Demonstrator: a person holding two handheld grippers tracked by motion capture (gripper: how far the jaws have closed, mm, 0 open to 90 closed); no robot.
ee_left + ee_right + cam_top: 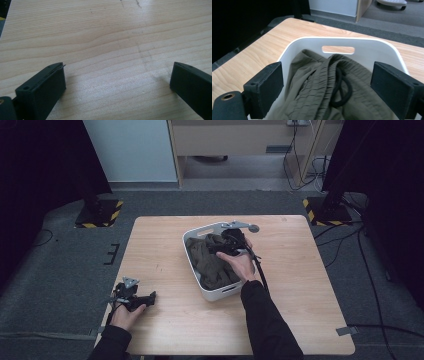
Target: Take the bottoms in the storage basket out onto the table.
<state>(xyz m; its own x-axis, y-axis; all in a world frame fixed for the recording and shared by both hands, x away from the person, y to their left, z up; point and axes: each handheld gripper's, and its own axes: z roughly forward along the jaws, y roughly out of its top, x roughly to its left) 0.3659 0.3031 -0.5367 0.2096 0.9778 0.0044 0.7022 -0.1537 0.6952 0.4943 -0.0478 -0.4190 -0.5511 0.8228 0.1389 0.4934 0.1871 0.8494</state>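
A white plastic basket [226, 291] stands at the middle of the wooden table [165, 255]. An olive-green garment [210, 262] with an elastic waistband and a black drawstring [342, 87] lies crumpled in it. My right gripper [231, 241] hovers over the basket's far right part, open, its jaws wide apart above the garment [317, 85] with nothing between them. My left gripper [150, 297] rests low at the table's near left corner, open over bare wood [112, 50]. The basket's handle slot [338, 49] faces the right gripper.
Two black stands with yellow-and-black striped bases [97, 215] [325, 212] stand on the grey floor beyond the table. Cables [350, 240] trail on the floor to the right. A wooden cabinet [240, 140] stands at the back.
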